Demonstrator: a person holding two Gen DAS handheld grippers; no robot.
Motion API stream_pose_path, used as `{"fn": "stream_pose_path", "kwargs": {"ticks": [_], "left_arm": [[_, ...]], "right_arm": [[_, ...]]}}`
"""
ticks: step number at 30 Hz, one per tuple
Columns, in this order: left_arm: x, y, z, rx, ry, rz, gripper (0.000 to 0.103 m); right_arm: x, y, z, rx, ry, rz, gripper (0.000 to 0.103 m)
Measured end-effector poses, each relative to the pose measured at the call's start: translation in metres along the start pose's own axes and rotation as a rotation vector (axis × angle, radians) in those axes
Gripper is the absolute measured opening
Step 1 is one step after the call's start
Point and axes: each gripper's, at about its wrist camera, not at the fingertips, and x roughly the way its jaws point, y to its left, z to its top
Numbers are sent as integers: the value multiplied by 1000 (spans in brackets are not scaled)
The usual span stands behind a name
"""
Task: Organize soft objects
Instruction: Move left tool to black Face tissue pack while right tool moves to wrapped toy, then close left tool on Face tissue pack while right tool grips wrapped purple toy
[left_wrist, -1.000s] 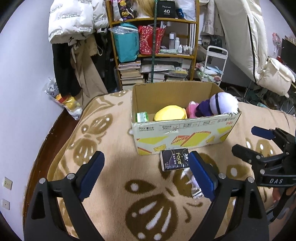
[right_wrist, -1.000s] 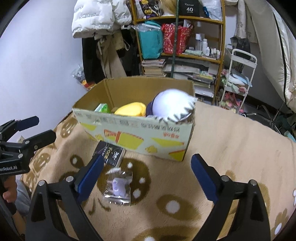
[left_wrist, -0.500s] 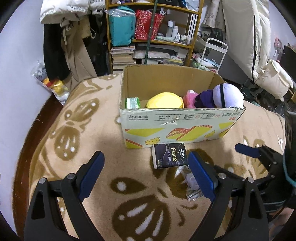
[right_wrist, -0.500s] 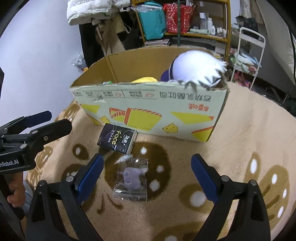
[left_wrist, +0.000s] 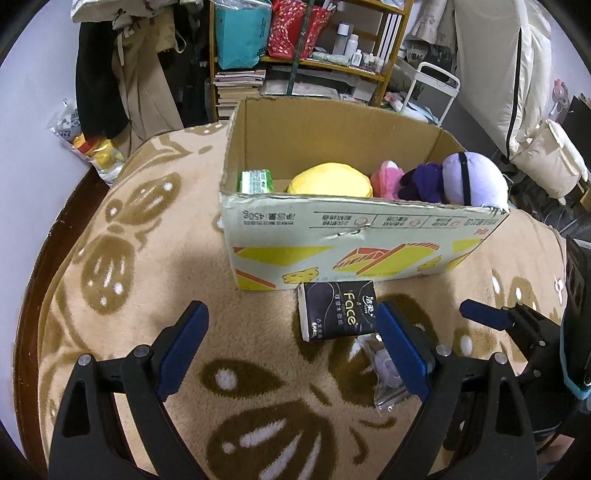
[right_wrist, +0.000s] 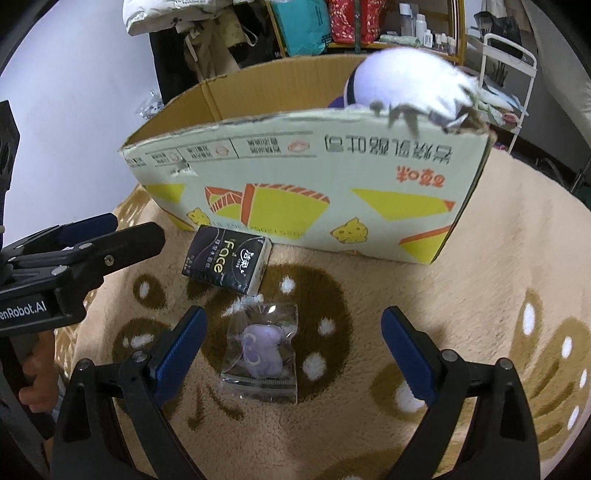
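Observation:
A black tissue pack (left_wrist: 338, 315) (right_wrist: 227, 264) lies on the brown patterned blanket (left_wrist: 155, 266) just in front of the cardboard box (left_wrist: 362, 240) (right_wrist: 314, 184). Below it lies a clear bag holding a small purple toy (right_wrist: 261, 350) (left_wrist: 386, 369). The box holds a yellow cushion (left_wrist: 328, 179), a green pack (left_wrist: 255, 181), a pink toy (left_wrist: 386, 179) and a purple-and-white plush (left_wrist: 469, 179) (right_wrist: 402, 79). My left gripper (left_wrist: 291, 350) hangs open above the blanket, with the tissue pack beyond its right finger. My right gripper (right_wrist: 293, 347) is open over the bagged toy, not touching it.
Behind the box stand a wooden shelf (left_wrist: 306, 40) with bags, books and bottles, hanging coats (left_wrist: 122, 66), and a white trolley (left_wrist: 432, 88). The blanket's dark wooden edge (left_wrist: 40, 258) runs along the left. A hand (right_wrist: 37, 384) holds the left gripper's handle.
Both grippers have sunk toward the blanket and tilted further down. The box, tissue pack and bagged toy now look larger and nearer. Both stay open.

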Motion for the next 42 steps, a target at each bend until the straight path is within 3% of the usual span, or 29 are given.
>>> {"fn": "stream_pose_path", "kwargs": {"ticks": [15,37,40,42], "left_arm": [[32,-8,2,14,47,-61,91],[71,-26,-5,30,131,-107,91],[74,-27,-6,36,137,-85,88],[76,-28,-6,42,140,-62,80]], "right_arm": [[39,2,0,13,79,28,96],[53,18,-19,-22,66,-13,96],[58,20,-24,-30,64,-22,96],[59,22,-26,-36,64,-27,96]]}}
